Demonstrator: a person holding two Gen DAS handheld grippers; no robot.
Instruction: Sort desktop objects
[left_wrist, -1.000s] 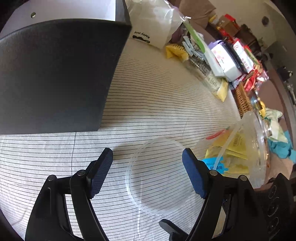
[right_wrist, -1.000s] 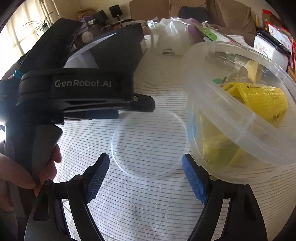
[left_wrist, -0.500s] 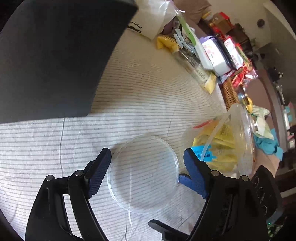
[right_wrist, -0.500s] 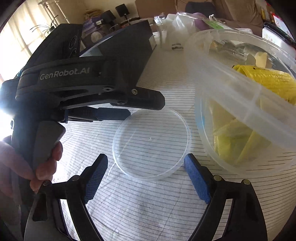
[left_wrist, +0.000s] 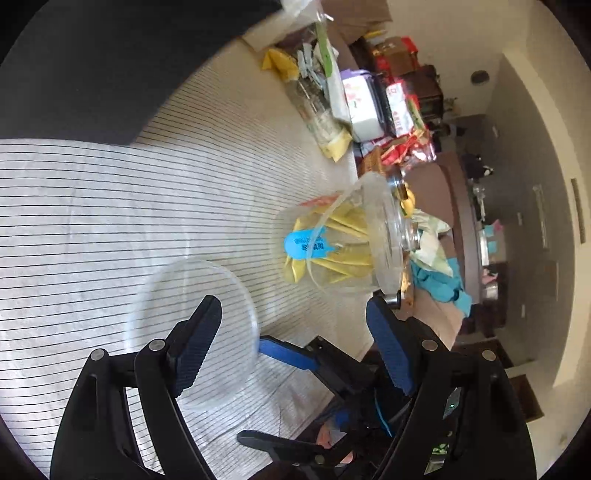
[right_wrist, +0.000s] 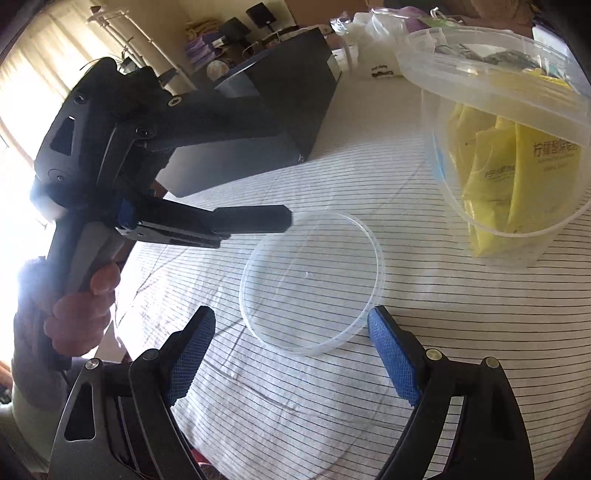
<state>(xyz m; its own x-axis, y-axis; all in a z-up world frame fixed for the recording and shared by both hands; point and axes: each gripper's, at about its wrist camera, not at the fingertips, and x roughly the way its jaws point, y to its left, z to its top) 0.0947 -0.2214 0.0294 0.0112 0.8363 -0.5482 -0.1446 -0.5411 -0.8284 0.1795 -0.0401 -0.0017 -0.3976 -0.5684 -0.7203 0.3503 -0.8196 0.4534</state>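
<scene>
Both my claws are spread wide, nothing gripped: right gripper (right_wrist: 291, 354) sits just near of the clear lid (right_wrist: 312, 280), left gripper (left_wrist: 295, 354) hovering over it, tub (right_wrist: 509, 147) far right.

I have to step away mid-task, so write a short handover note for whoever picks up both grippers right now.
Left gripper: open, empty, one finger over the round clear plastic lid.
Right gripper: open, empty, pointing at the lid's near edge.
The lid lies flat on the striped tablecloth. Beside it stands the clear plastic tub with yellow sachets inside, uncovered.
Done: sachets are in the tub.
Left: probably pick up the lid and close the tub.
</scene>
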